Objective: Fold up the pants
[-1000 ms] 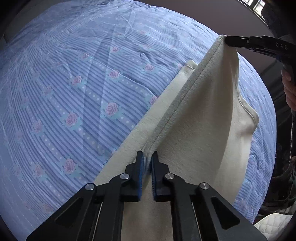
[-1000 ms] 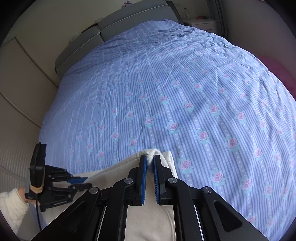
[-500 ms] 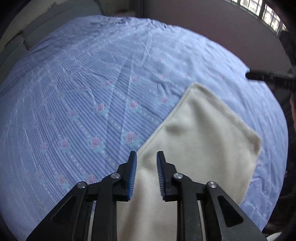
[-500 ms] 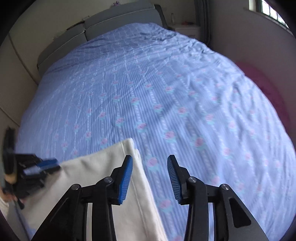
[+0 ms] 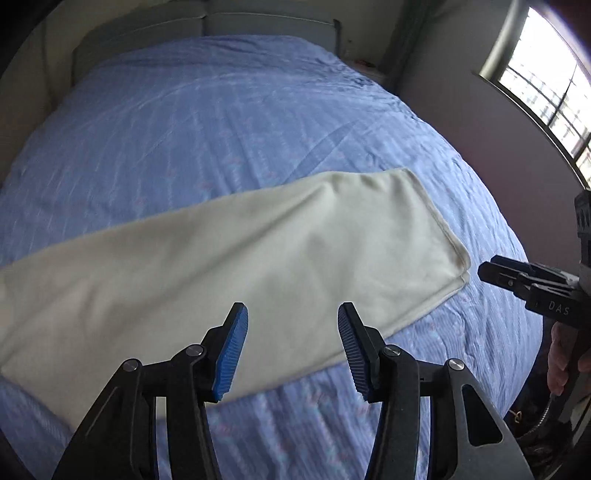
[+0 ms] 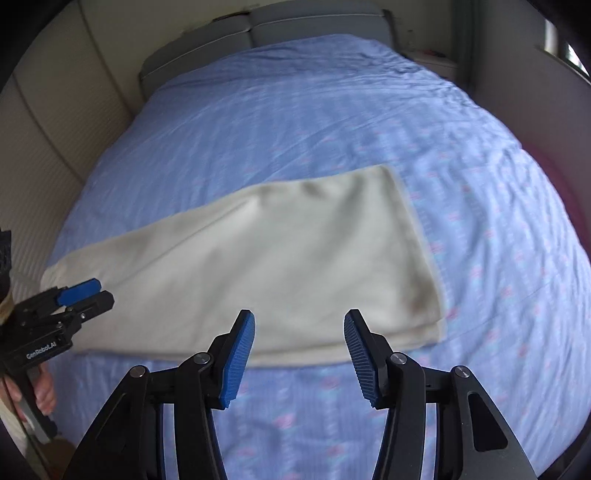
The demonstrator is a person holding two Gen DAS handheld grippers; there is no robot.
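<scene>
The cream pants lie flat in a long folded strip across the blue flowered bedspread. My left gripper hovers above their near edge, jaws opening, with nothing between the blue pads. In the right wrist view the pants lie the same way, and my right gripper hangs over their near edge, jaws opening and empty. Each gripper shows in the other's view: the right one just off the pants' right end, the left one by the left end.
A grey headboard and pale wall panels border the bed at the back and left. A window lights the right wall. A hand grips the left tool's handle. Bare bedspread surrounds the pants.
Both grippers let go of the pants' edge and opened. The lifted layer dropped flat onto the bed. Both hands pulled back toward the near side and rose a little.
</scene>
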